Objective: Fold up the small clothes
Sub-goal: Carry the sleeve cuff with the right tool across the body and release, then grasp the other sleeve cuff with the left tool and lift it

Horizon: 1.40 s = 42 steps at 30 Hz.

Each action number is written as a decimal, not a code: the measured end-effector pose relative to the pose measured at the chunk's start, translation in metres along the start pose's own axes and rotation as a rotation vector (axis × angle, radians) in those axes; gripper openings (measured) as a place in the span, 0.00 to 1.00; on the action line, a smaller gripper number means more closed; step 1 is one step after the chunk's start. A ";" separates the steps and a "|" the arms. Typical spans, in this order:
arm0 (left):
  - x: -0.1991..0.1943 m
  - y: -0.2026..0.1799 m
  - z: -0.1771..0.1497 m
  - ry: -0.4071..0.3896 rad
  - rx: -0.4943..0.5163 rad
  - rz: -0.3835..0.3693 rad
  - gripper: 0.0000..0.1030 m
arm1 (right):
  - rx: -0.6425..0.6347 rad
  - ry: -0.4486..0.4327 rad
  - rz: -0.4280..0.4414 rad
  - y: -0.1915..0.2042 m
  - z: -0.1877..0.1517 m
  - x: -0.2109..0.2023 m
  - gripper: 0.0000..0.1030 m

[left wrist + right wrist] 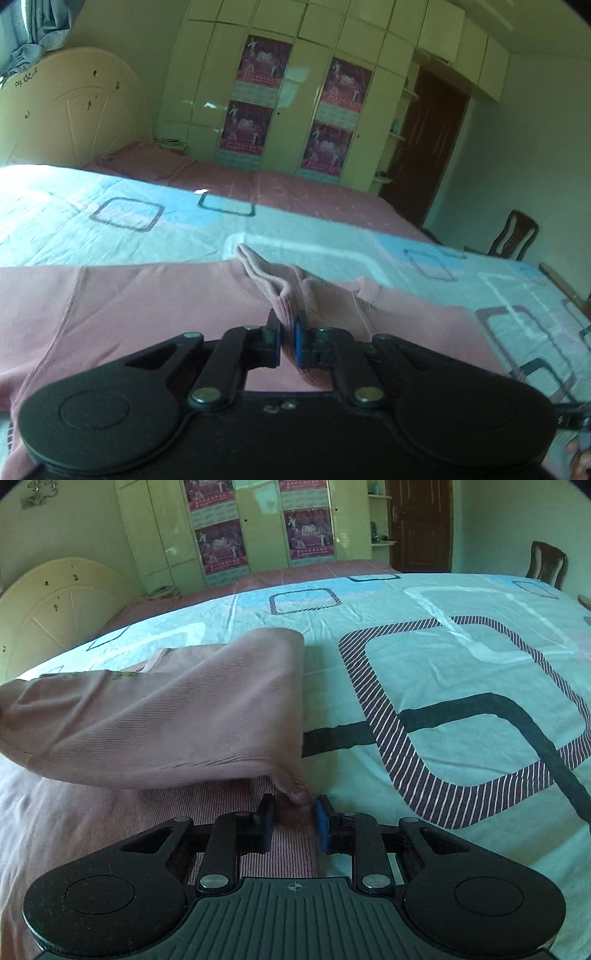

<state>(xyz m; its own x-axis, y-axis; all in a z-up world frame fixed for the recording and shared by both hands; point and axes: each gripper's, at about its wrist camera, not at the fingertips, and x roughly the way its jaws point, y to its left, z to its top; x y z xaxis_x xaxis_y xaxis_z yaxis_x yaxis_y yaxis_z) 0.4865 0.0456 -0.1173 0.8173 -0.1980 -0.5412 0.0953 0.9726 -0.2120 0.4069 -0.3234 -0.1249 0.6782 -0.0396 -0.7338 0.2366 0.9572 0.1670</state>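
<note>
A pink ribbed garment [129, 306] lies spread on the bed's light blue patterned sheet [110, 218]. My left gripper [286, 326] is shut on a raised fold of the pink fabric, which stands up between its pads. In the right wrist view, a flap of the same pink garment [166, 716] is lifted and folded over toward the left. My right gripper [293, 808] is open, its jaws apart, with a corner of the flap hanging just in front of them and more pink fabric lying below.
The sheet [443, 664] extends far to the right of the garment. A cream headboard [70, 107] is at the left, wardrobes with pink posters [258, 96] behind the bed, a brown door [424, 147] and a wooden chair [513, 236] at the right.
</note>
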 end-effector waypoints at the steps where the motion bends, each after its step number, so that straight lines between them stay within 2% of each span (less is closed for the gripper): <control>1: 0.008 0.006 -0.009 0.056 -0.003 0.016 0.05 | -0.004 0.000 -0.002 0.001 0.000 0.000 0.23; 2: 0.018 0.013 -0.020 0.113 -0.023 0.028 0.05 | -0.008 0.000 -0.003 0.001 -0.001 0.001 0.23; 3: 0.022 0.020 -0.028 0.138 -0.044 0.036 0.05 | -0.015 0.002 -0.004 0.001 0.000 0.002 0.23; 7: 0.018 0.025 -0.033 0.112 -0.069 0.028 0.10 | -0.035 0.011 -0.004 0.002 0.002 0.004 0.23; 10: 0.016 0.035 -0.030 0.127 -0.113 -0.008 0.30 | -0.049 0.024 -0.001 0.002 0.004 0.002 0.23; 12: 0.008 0.042 -0.026 0.096 -0.124 0.006 0.72 | -0.052 0.012 0.041 0.000 0.007 -0.010 0.23; 13: 0.004 0.046 -0.024 0.067 -0.115 0.035 0.80 | -0.049 -0.027 0.068 -0.001 0.010 -0.021 0.23; 14: 0.002 0.050 -0.021 0.050 -0.107 0.044 0.79 | -0.055 -0.064 0.094 -0.002 0.013 -0.031 0.23; 15: 0.006 0.055 -0.017 0.056 -0.110 0.032 0.69 | -0.073 -0.090 0.100 0.000 0.019 -0.037 0.23; 17: 0.024 0.064 -0.009 0.113 -0.138 0.005 0.59 | -0.085 -0.100 0.091 0.001 0.036 -0.030 0.23; 22: 0.062 0.065 0.010 0.201 -0.122 -0.057 0.59 | 0.069 -0.079 0.107 -0.012 0.088 0.026 0.23; 23: 0.068 0.063 0.012 0.214 -0.118 -0.075 0.56 | 0.093 -0.071 0.108 -0.014 0.098 0.040 0.23; 24: 0.071 0.061 0.013 0.220 -0.114 -0.090 0.43 | 0.101 -0.064 0.106 -0.013 0.105 0.051 0.23; 25: 0.075 0.060 0.013 0.227 -0.111 -0.107 0.35 | 0.089 -0.062 0.106 -0.010 0.112 0.060 0.23; 26: 0.078 0.059 0.013 0.228 -0.110 -0.124 0.18 | 0.064 -0.061 0.118 -0.005 0.117 0.066 0.23; 27: 0.079 0.059 0.012 0.214 -0.108 -0.130 0.06 | 0.021 -0.065 0.135 0.000 0.121 0.073 0.23; 29: 0.072 0.054 0.009 0.150 -0.067 -0.083 0.06 | -0.078 -0.057 0.144 0.015 0.125 0.083 0.23; 31: 0.067 0.051 0.004 0.094 -0.033 -0.026 0.06 | -0.139 -0.009 0.071 0.022 0.124 0.101 0.23; 32: 0.069 0.054 0.001 0.092 -0.045 0.007 0.08 | -0.149 0.035 0.004 0.020 0.123 0.113 0.23; 34: 0.072 0.064 -0.002 0.098 -0.097 0.029 0.16 | -0.103 0.036 0.016 0.010 0.123 0.118 0.23; 36: 0.065 0.072 0.001 0.081 -0.150 0.065 0.26 | -0.138 0.039 0.003 0.013 0.123 0.114 0.22; 38: 0.052 0.068 0.006 0.057 -0.140 0.136 0.28 | -0.159 0.011 0.006 0.017 0.122 0.100 0.21; 40: 0.038 0.051 0.009 0.027 -0.056 0.082 0.30 | -0.173 -0.007 0.045 0.022 0.119 0.087 0.09; 42: 0.032 0.023 0.008 0.037 0.071 0.039 0.31 | -0.200 0.007 0.069 0.030 0.110 0.080 0.08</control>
<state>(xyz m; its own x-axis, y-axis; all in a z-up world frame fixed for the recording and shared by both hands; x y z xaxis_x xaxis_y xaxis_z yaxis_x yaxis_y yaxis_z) 0.5199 0.0622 -0.1328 0.7996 -0.1633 -0.5779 0.1050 0.9855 -0.1331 0.5451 -0.3298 -0.1060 0.6832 0.0297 -0.7296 0.0464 0.9954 0.0840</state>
